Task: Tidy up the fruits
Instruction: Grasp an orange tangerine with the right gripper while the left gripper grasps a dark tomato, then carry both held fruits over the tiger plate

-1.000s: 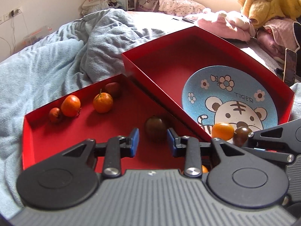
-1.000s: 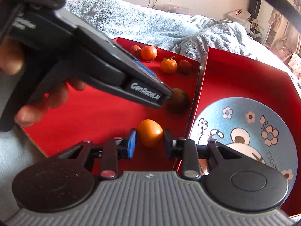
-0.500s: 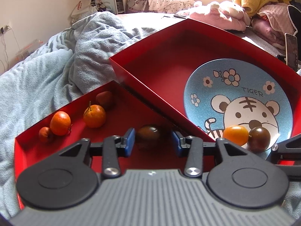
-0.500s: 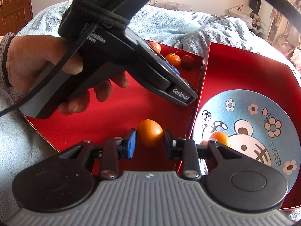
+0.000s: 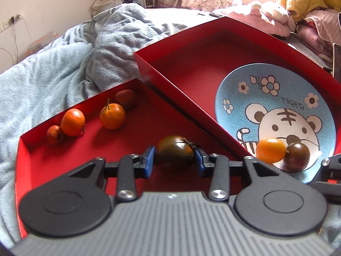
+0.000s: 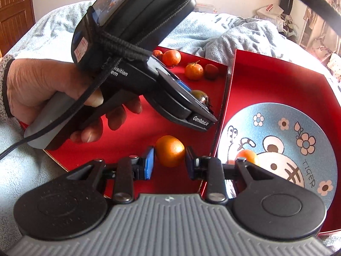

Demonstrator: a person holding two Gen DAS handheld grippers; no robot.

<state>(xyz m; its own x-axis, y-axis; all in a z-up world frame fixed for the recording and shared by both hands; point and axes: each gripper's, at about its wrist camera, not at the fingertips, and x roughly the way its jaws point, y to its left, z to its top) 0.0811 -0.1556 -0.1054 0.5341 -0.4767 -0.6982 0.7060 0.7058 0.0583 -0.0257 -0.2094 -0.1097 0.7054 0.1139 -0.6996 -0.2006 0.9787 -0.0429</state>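
My left gripper is shut on a dark brown-green tomato low in the left red tray. My right gripper is shut on an orange fruit over the same tray's near part. The blue tiger plate lies in the right red tray and holds an orange fruit and a dark tomato. Two oranges and two small reddish fruits sit at the left tray's far edge.
Both trays rest on a light blue blanket on a bed. Plush toys and pink bedding lie beyond the right tray. The hand holding the left gripper fills the left of the right wrist view. A phone stands at the right.
My left gripper moved forward around the dark tomato and closed on it. My right gripper still holds the orange fruit and has shifted slightly.
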